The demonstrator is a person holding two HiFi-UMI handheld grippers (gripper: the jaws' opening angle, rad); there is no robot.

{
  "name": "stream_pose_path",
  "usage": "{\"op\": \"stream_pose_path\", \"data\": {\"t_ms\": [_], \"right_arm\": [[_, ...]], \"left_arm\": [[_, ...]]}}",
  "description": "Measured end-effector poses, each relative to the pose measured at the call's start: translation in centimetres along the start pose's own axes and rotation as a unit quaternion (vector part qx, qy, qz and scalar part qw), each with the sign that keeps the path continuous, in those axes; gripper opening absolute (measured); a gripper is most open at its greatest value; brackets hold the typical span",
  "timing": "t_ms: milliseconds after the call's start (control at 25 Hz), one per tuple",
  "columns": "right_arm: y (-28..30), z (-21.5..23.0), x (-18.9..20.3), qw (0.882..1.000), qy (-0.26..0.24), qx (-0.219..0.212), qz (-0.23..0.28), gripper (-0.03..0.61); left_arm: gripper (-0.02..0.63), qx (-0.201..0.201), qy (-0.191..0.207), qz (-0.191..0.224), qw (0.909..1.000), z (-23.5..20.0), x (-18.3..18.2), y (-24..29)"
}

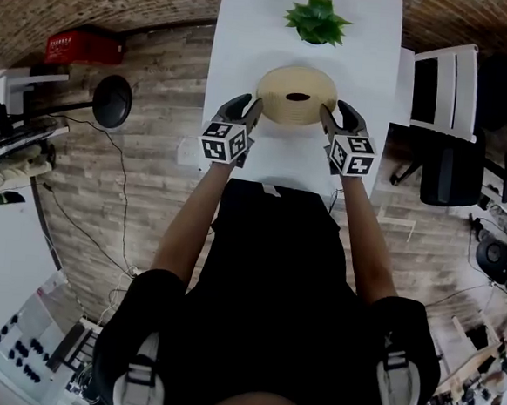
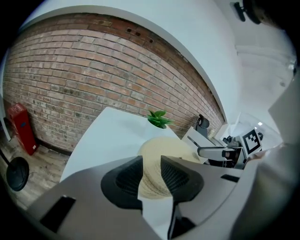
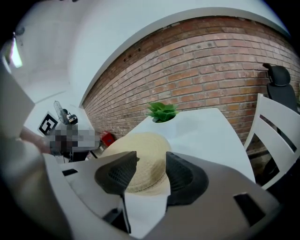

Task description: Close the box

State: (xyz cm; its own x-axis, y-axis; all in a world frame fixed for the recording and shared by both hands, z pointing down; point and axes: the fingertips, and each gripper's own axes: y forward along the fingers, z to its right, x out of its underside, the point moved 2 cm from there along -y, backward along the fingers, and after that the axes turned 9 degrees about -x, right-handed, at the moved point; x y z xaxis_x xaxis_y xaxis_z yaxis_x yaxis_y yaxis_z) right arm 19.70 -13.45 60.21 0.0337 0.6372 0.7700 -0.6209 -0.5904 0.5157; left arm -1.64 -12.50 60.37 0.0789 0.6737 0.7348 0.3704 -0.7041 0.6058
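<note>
Looking down from the head view, I have the round woven box sitting on the white table at my 12 o'clock, with a potted plant beyond it at the box's own 12 o'clock. Its domed top, with a dark oval at the centre, seems to be on already, though I can't make out the seam. The left tongs sit at the box's 8 o'clock, and in their own view the woven rim fills the gap between the pads, so I read them as grasping the rim. The right tongs sit at 4 o'clock with their jaws wider apart, the rim between them but apparently not pinched. I judge this to be the last seating step. Next I'd confirm the top lies flush all round, then let go on the left and draw both tongs back toward 6 o'clock without dragging the box.
</note>
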Motion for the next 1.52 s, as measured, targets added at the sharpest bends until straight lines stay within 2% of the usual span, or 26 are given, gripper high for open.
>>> {"op": "stream_pose_path", "data": {"t_ms": [120, 240, 320, 400, 480, 800, 1120, 1520], "right_arm": [[0.1, -1.8, -0.5, 0.999, -0.034, -0.034, -0.009, 0.178], [0.4, -3.2, -0.2, 0.997, -0.053, -0.06, -0.019, 0.153], [0.6, -3.9, 0.1, 0.995, -0.06, -0.076, -0.025, 0.106], [0.7, -4.6, 0.5, 0.993, -0.072, -0.088, -0.033, 0.032], [0.9, -5.3, 0.9, 0.99, -0.089, -0.096, -0.045, 0.0], [2.0, -6.4, 2.6, 0.985, -0.101, -0.11, -0.081, -0.002], [2.3, -5.9, 3.1, 0.983, -0.11, -0.104, -0.1, -0.002], [2.4, -6.0, 3.0, 0.985, -0.104, -0.096, -0.099, -0.002]], "left_arm": [[0.098, 0.021, 0.011, 0.007, 0.9997, 1.7, 0.0, -0.4], [0.073, 0.037, 0.03, -0.003, 0.9989, 3.1, 0.9, -0.6], [0.051, 0.04, 0.048, -0.009, 0.998, 3.7, 1.4, -0.7], [0.038, 0.045, 0.061, -0.012, 0.997, 4.2, 1.8, -0.9], [0.032, 0.052, 0.063, -0.015, 0.9966, 4.8, 2.0, -1.0], [0.026, 0.07, 0.061, -0.03, 0.9953, 6.2, 2.9, 0.1], [0.027, 0.066, 0.074, -0.058, 0.9934, 6.1, 4.4, 1.0], [0.028, 0.075, 0.08, -0.059, 0.9922, 6.0, 4.4, 1.2]]}}
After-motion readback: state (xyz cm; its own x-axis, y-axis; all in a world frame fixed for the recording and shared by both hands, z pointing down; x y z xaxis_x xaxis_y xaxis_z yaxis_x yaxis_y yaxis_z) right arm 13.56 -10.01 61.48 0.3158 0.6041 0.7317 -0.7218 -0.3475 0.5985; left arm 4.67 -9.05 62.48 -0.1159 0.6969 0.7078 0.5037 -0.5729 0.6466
